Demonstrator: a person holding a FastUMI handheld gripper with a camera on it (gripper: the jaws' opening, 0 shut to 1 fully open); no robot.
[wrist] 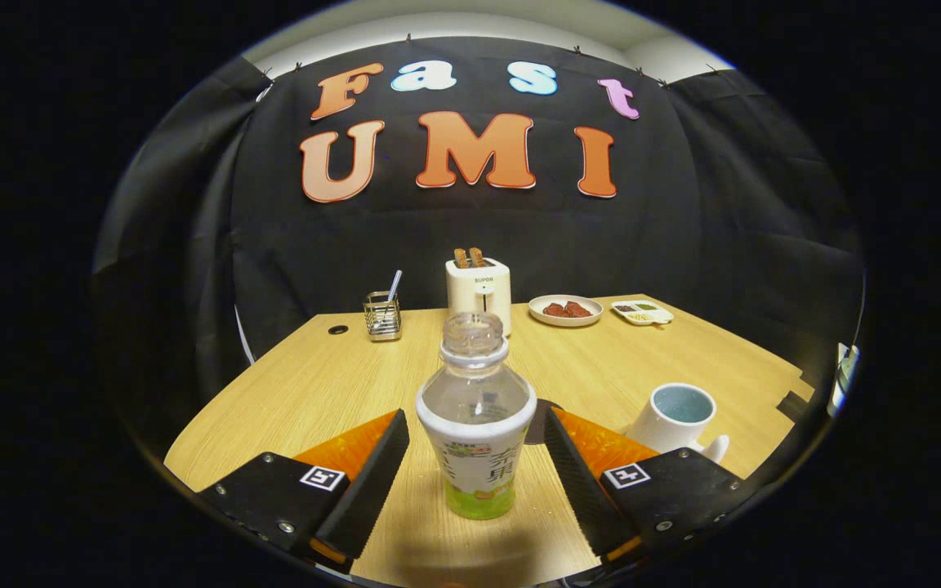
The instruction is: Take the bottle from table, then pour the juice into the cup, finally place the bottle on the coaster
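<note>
Gripper view shows your gripper point(477, 465) with its jaws spread wide, one on each side of the clear, uncapped plastic bottle with a white-and-green label point(476, 429), a gap left on both sides, so nothing is held yet. The bottle stands upright on the light wooden counter point(323, 392), near its front edge and between the fingers. A dark round coaster point(541, 411) peeks out just behind the bottle's right shoulder, and the white ceramic mug with a pale blue inside point(677, 420) sits beyond the right finger, toward the counter's right edge.

Watch your closing. The bottle has no cap and looks light; I cannot tell how much juice is in it. If one finger lands first, you will likely push it sideways or tip it. Squeeze too hard on the thin wall and liquid may well up through the open neck. Grip on the labelled waist, not the rounded shoulder, where the pads could slide upward. During the swing toward the mug, your right finger passes close to the handle, so lift well clear first.
</note>
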